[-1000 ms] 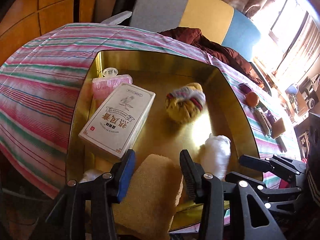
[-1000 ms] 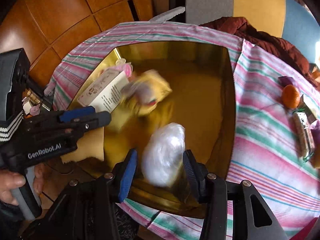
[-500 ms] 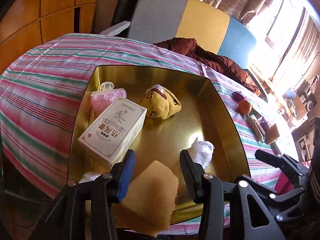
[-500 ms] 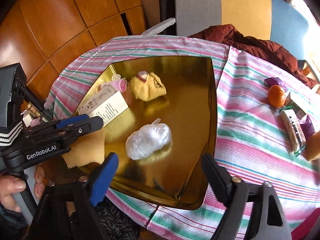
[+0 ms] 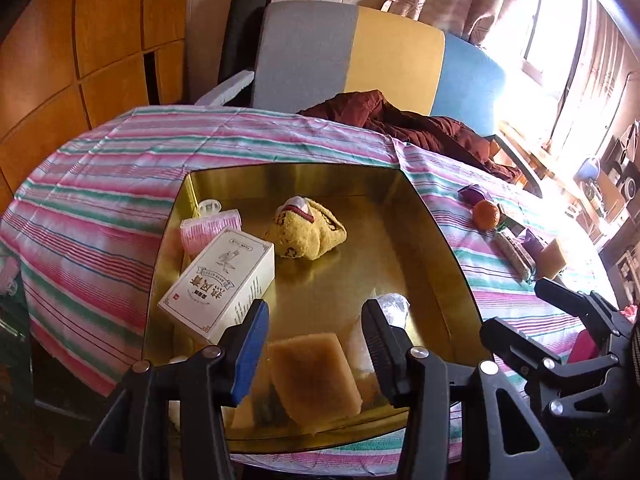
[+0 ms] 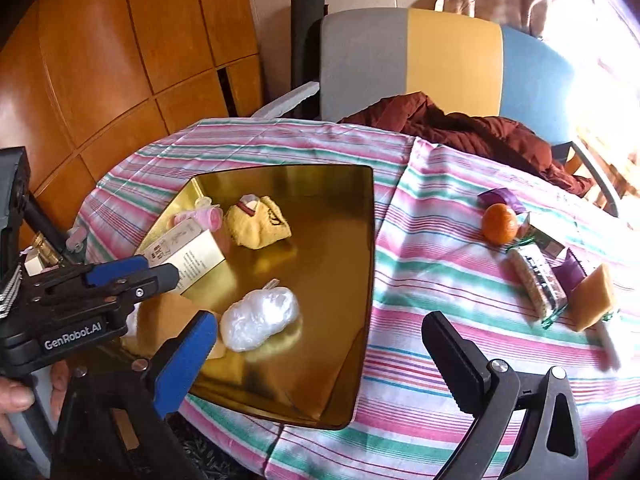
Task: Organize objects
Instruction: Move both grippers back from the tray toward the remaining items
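1. We see a gold tray (image 6: 360, 264) on a round table under a striped cloth (image 6: 420, 280).
2. Our left gripper (image 5: 314, 332) hangs over the tray's near edge. Its jaws are opening, and a tan sponge (image 5: 314, 376) lies between them on the tray floor, clear of both pads.
3. Our right gripper (image 6: 316, 344) is spreading its jaws very wide and grips nothing; it hovers over the tray's near right corner.
4. A white plastic bundle (image 6: 260, 318) rests on the tray floor near the near edge, just beside the sponge.
5. A white box (image 5: 220, 284) lies along the tray's left edge, touching a pink roll (image 5: 210, 228) in the far left corner.
6. A yellow cloth bundle (image 5: 308, 234) sits towards the tray's far edge, apart from the box.
7. On the cloth at the table's right edge lie an orange (image 6: 499, 223), purple wrappers (image 6: 500, 197), a cracker packet (image 6: 536, 280) and a second sponge (image 6: 592, 296).
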